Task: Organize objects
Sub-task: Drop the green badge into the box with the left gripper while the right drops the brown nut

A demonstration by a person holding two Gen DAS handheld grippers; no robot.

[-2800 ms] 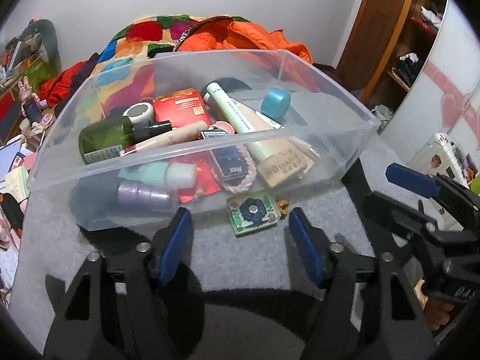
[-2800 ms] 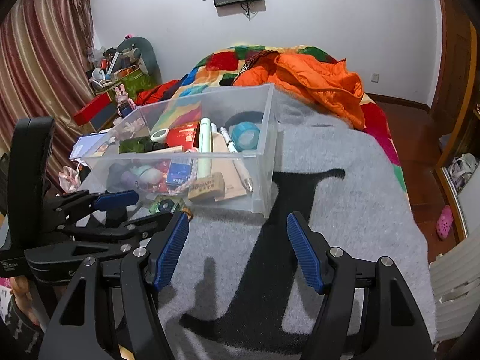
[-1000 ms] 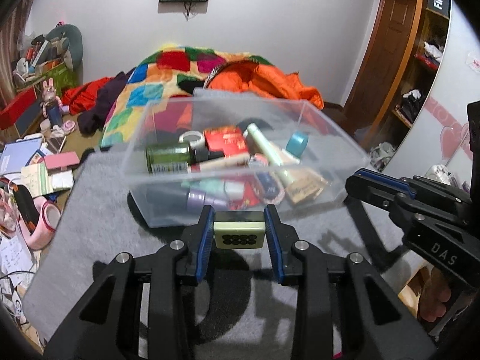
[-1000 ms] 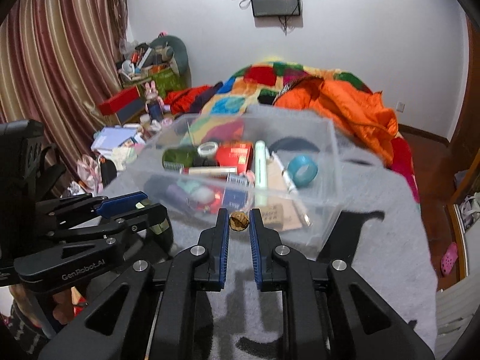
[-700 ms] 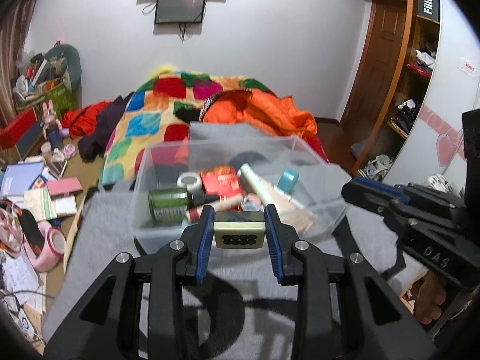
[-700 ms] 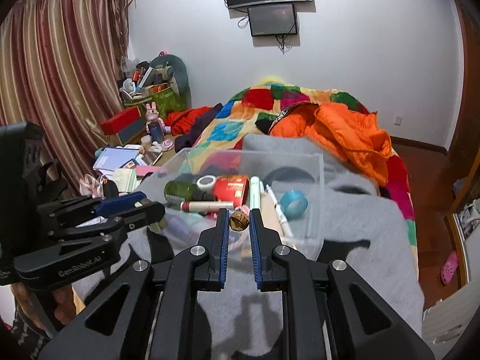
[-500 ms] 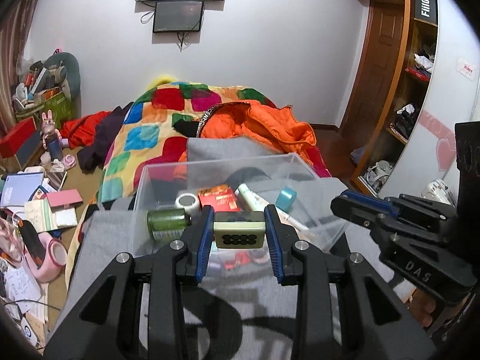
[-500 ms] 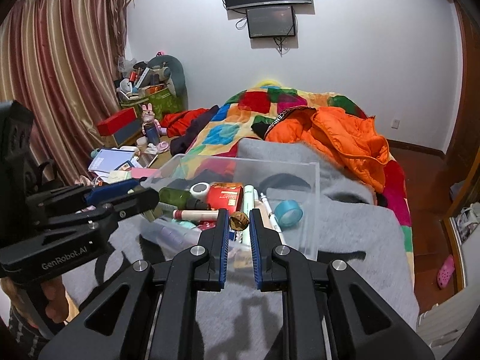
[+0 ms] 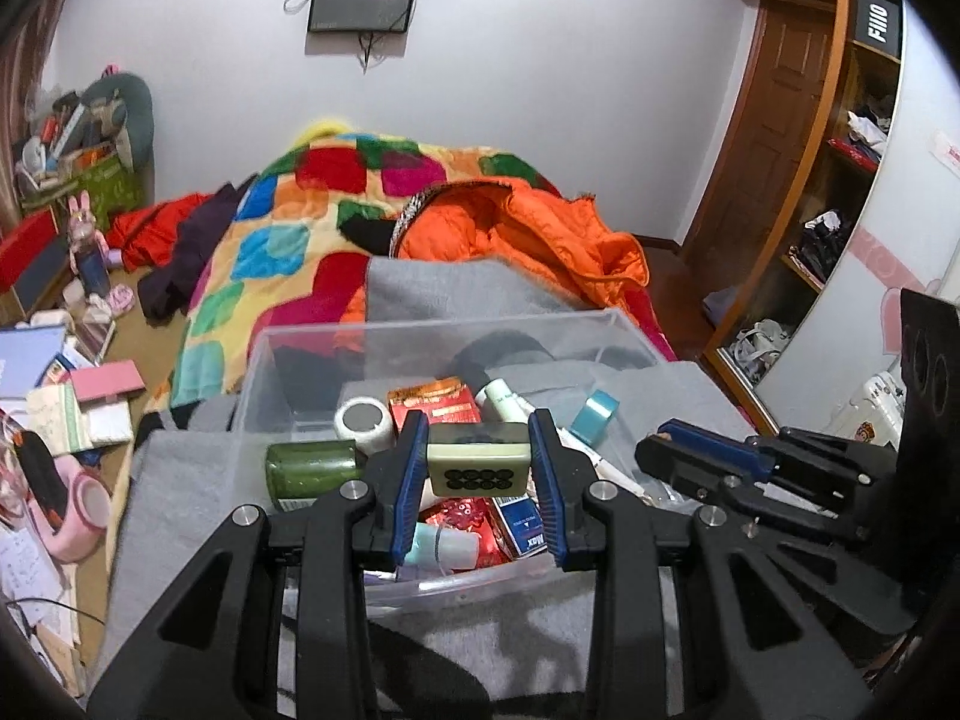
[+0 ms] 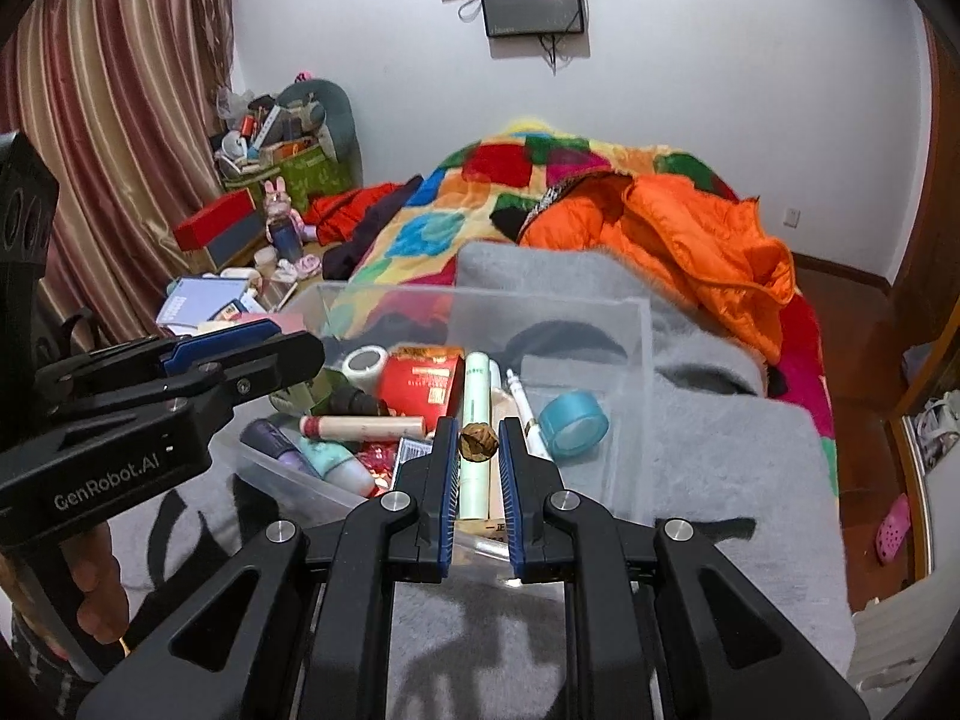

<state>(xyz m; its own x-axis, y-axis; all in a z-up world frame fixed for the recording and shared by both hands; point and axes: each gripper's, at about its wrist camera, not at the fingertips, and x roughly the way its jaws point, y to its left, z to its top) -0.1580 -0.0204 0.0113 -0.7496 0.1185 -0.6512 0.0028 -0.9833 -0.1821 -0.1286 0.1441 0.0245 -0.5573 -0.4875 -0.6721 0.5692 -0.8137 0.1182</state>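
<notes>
Since the earlier frames both grippers have picked their pieces off the grey blanket (image 9: 180, 480) and carried them up over the clear bin (image 9: 312, 348). The left gripper (image 9: 479, 468) is clamped on a pale green tile (image 9: 479, 467) with a dark dotted face, above the bin's near half. The right gripper (image 10: 479, 447), jaws nearly together, pinches a small brown nut-like ball (image 10: 478, 443) above the tubes and a blue tape roll (image 10: 573, 425). To finish well, I would judge each piece should be lowered close to the contents before the jaws part, the ball especially, since it may bounce or roll out. An open patch by the tape looks the safest spot, and the grippers should stay apart. Readable writing: "GenRobot.AI" on the left gripper's body in the right view, "Max" on a blue box (image 9: 522, 525) in the bin, "FIIIO" on a shelf sign (image 9: 878, 21).
</notes>
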